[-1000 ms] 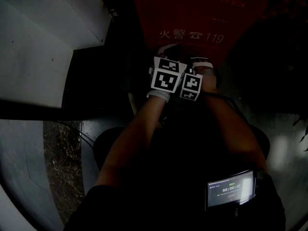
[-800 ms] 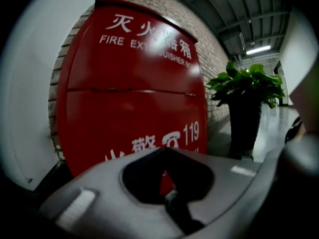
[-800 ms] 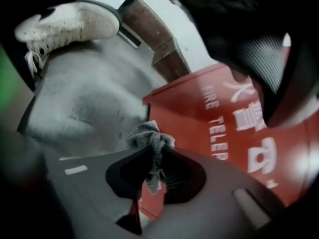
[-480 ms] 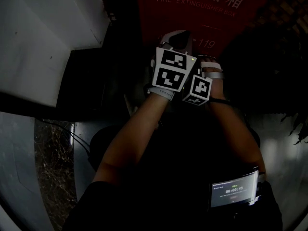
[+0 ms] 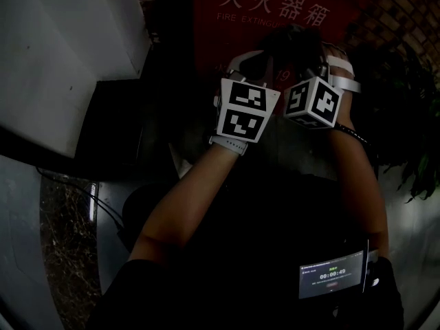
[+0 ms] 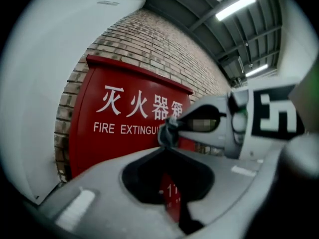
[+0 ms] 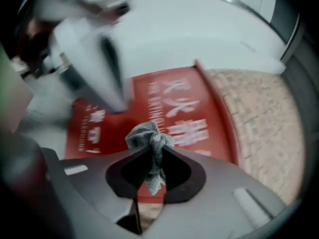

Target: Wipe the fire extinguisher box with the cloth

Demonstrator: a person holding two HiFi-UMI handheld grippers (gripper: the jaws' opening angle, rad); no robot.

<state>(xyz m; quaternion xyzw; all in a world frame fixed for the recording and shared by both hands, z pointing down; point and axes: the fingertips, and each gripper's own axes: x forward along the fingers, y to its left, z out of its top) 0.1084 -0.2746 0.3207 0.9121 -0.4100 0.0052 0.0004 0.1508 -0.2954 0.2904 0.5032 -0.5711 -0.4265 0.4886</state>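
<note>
right fingers (image 7: 218, 185) pinch grey cloth (image 7: 149, 138).

Head view very dim, left gripper view bright, ceiling strip lights (image 6: 238, 6) glowing high above the jaws, right gripper view motion-blurred beyond the jaws, cloth (image 7: 149, 138) at their tips sharper, fisheye bending, dark corners

My right tool (image 7: 151, 148) is matt grey plastic; the cloth (image 7: 144, 133) looks coarse grey weave; the fire extinguisher box (image 6: 119, 148) is smooth painted red; the brick wall (image 6: 159, 49) rough.
</note>
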